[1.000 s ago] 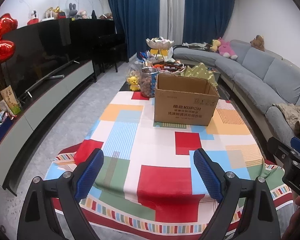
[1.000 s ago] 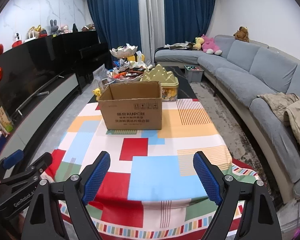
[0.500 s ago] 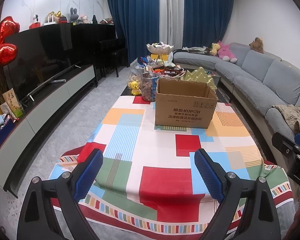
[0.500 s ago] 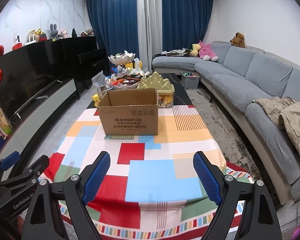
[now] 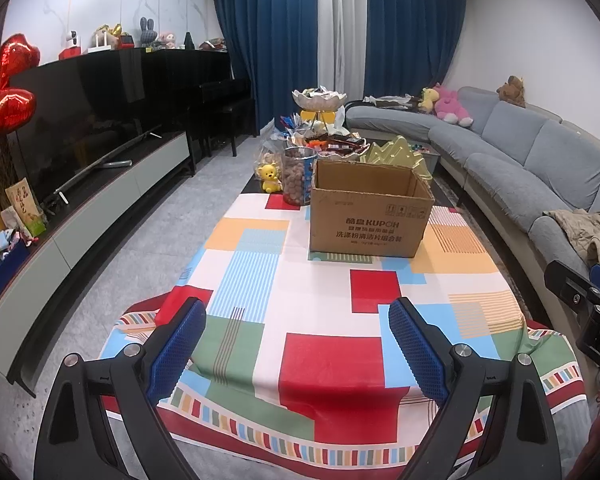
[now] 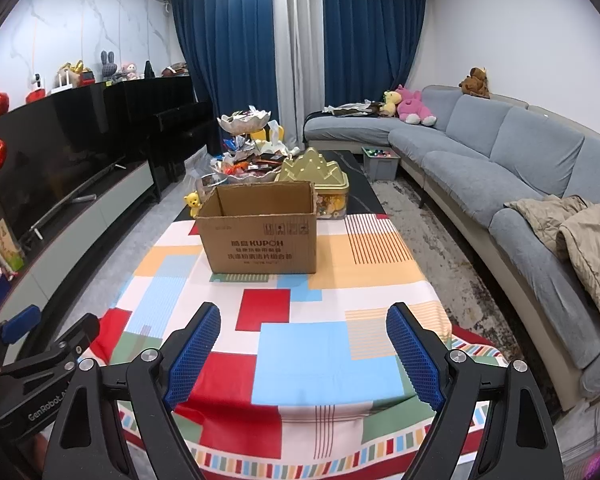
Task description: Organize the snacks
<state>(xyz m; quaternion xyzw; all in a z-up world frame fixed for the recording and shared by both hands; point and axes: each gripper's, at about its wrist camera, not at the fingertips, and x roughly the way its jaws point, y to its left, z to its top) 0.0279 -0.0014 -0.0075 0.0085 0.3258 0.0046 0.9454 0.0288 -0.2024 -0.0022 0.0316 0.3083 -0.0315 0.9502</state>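
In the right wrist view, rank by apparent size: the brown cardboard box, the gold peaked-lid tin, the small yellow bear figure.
1. Brown cardboard box, clearly largest.
2. Gold peaked-lid tin, partly hidden behind the box and farther away, so its true size is unsure.
3. Small yellow bear figure, smallest.

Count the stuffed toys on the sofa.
3: a yellow toy and a pink toy side by side on the far seat, a brown toy atop the backrest. Others may be hidden.

Both wrist cams sit side by side at the near end of the table (image 5: 320, 292), angled down, facing 12 o'clock along it. Left cam sees the right gripper (image 5: 592, 304) at 3 o'clock; right cam sees the left gripper (image 6: 36, 344) at 8 o'clock. Shared: cardboard box (image 6: 260, 232), snack pile (image 5: 324, 140), sofa (image 6: 500, 160).
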